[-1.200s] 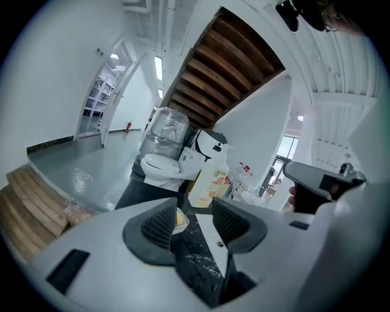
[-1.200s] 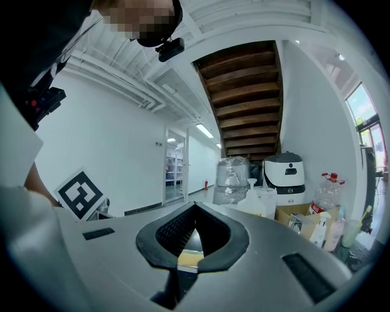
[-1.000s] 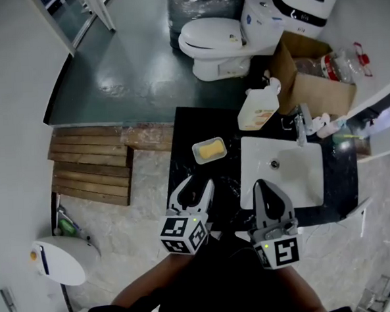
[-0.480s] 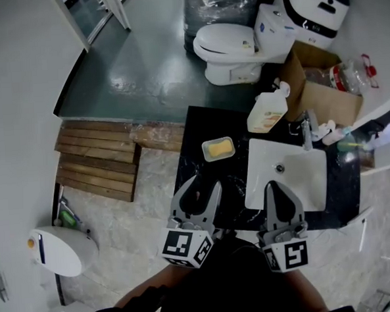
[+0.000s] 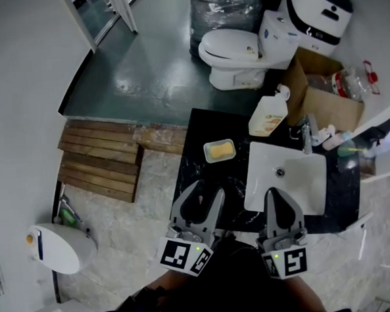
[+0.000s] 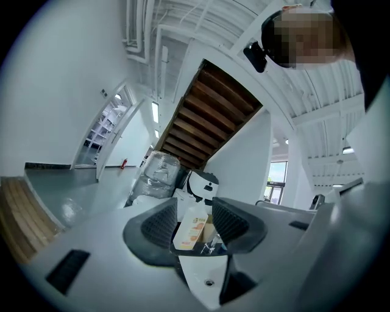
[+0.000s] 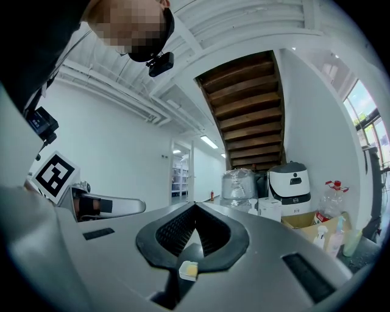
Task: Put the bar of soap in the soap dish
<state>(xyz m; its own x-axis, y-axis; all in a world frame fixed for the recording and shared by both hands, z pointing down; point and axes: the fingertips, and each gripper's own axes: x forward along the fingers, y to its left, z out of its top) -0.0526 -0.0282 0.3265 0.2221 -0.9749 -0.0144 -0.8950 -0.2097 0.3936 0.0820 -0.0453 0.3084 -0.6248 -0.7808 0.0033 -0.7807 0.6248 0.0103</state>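
- Black stone countertop [image 5: 187, 152] lies beneath you, with both grippers hovering over its near edge.
- Your left gripper [image 5: 206, 192] holds its jaws spread apart, with nothing between them.
- Your right gripper [image 5: 275, 193] has its jaws pressed together at the tips, clamping nothing.
- Past the left gripper, the yellow bar of soap [image 5: 221, 149] sits inside the white soap dish [image 5: 207, 154], well apart from both grippers.
- Right of the dish is the white sink [image 5: 295, 185], with a pump bottle [image 5: 268, 120] behind it.
- Farthest off, a white toilet [image 5: 231, 51] stands on the green floor.
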